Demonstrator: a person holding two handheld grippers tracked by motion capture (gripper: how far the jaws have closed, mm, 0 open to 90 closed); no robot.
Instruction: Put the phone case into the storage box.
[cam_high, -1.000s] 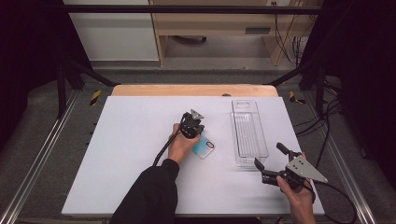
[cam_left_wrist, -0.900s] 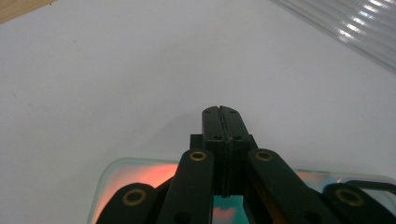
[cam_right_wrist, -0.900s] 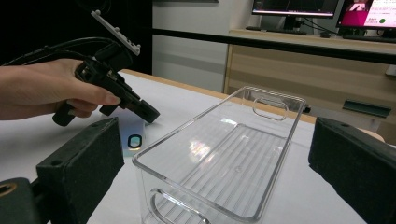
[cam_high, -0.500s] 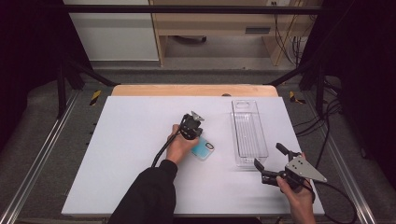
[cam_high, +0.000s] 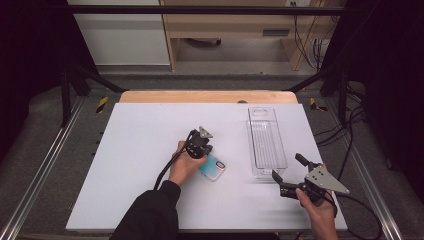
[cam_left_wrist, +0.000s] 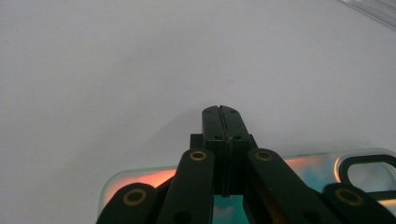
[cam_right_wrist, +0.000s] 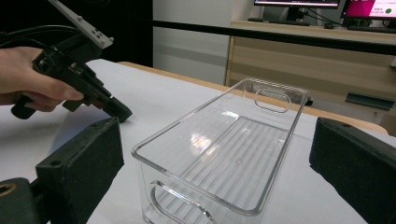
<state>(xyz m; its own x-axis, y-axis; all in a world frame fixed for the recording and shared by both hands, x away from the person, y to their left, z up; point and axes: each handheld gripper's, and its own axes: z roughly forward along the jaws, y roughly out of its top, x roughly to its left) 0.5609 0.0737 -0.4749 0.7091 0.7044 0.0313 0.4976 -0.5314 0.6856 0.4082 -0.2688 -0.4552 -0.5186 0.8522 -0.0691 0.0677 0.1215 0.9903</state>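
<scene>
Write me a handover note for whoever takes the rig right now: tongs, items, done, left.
Left tongs: jaws shut, empty, tips over the phone case, which lies flat on the white table.
Right tongs: jaws open, empty, near the close end of the clear bin.
Done: nothing is in the bin.
Left: probably moving the case into the bin; it is not gripped yet.

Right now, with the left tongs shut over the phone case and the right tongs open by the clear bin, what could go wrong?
1. The left tongs are shut with their jaws pressed together above the phone case, not on it; pushing may just slide it across the table.
2. The right tongs stand open around the clear plastic bin; squeezing its thin walls could flex or skid it.
</scene>
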